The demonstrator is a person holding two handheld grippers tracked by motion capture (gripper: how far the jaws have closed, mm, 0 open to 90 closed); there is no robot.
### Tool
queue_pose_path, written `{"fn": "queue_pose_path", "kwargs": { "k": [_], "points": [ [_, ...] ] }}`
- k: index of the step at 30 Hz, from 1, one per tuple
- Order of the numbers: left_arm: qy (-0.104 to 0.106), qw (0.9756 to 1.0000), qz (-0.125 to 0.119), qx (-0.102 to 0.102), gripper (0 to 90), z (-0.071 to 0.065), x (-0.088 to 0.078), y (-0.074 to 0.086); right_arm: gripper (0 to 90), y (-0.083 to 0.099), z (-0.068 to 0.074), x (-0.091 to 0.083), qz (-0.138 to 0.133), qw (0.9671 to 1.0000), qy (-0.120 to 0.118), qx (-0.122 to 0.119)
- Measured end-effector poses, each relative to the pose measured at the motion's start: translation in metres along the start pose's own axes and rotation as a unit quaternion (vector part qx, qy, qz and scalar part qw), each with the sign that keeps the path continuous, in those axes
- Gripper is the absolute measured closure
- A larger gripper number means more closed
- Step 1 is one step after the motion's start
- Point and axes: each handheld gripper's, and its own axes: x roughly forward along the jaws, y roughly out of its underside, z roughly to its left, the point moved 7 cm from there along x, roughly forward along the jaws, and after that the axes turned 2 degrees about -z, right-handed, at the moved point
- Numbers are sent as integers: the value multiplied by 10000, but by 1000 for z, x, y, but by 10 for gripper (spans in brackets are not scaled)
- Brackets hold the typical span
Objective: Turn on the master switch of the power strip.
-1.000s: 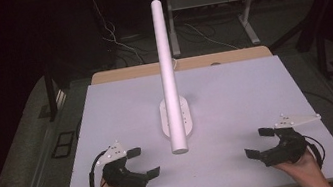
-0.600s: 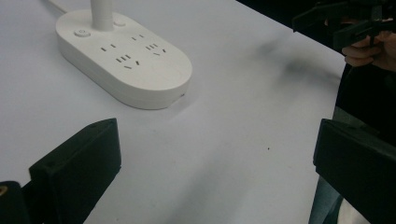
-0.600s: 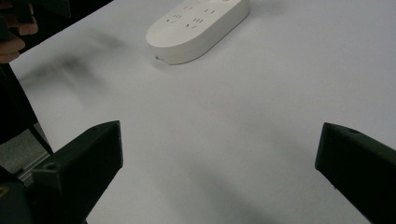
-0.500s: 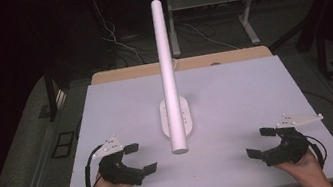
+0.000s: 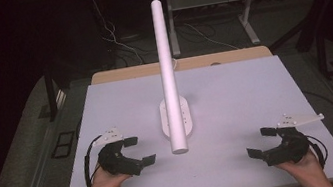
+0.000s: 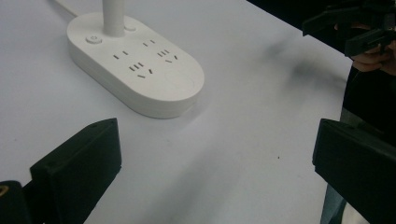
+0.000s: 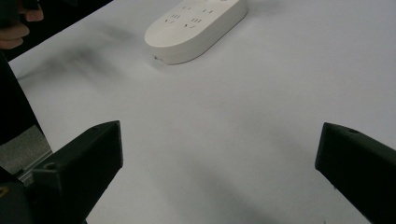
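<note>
White tabletop (image 5: pixel 235 92) fills the middle of the high view, and on it, left to right, are a gripper, a power strip and a second gripper. At the near left edge, a hand holds the left gripper (image 5: pixel 139 151), its black jaws spread wide apart with nothing between them, aimed toward the table's middle. At the centre lies a white oval power strip (image 5: pixel 185 118), flat on the table, well apart from both grippers. Its long axis runs from the person's side toward the far edge; in the left gripper view the power strip (image 6: pixel 135 70) shows socket holes on top, a round button at its far end, and a white post (image 6: pixel 112 16) rising from that same end. In the high view this post (image 5: pixel 168 73) looms as a long white tube and hides part of the strip. At the near right edge, a hand holds the right gripper (image 5: pixel 259 142), jaws likewise wide apart and empty, also turned toward the middle. From its own camera the strip (image 7: pixel 196 25) lies ahead and to the left. Risks from here, as a judgement: a gripper closing in from the side could knock the tall post and tip or spin the strip; a grip across the smooth rounded body may slip; both grippers reaching at once could collide over it.
</note>
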Motion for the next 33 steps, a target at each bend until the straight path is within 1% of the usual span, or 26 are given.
{"fn": "queue_pose_path", "kwargs": {
  "k": [1, 6, 7, 12, 15, 23, 24, 26, 33],
  "points": [
    [-6, 10000, 3, 19, 1, 1, 1, -3, 2, 0, 0, 0, -1, 10000, 4, -4],
    [3, 10000, -2, 29, 4, 3, 2, -8, 2, 0, 0, 0, 9, 10000, 6, -41],
    [-24, 10000, -16, 22, 4, 4, 2, -10, 2, 0, 0, 0, 9, 10000, 6, -41],
    [-15, 10000, 81, 46, 6, 8, 4, -18, 2, 1, 0, 1, 9, 10000, 7, -49],
    [-43, 9999, 93, 61, 7, 10, 5, -22, 2, 1, 0, 1, 13, 10000, 4, -23],
    [-79, 9999, 114, 86, 19, 14, 6, -31, 2, 1, -1, 0, -1, 10000, 4, -41],
    [-43, 9998, 157, 86, 20, 15, 6, -34, 2, 1, -1, 0, -5, 10000, 7, -48],
    [-73, 9998, 178, 73, 20, 17, 7, -37, 2, 1, -2, 0, -7, 10000, 8, -48],
    [-55, 9995, 298, 119, 20, 21, 12, -44, 2, 1, -2, 0, -3, 10000, 8, -36]
  ]
}}
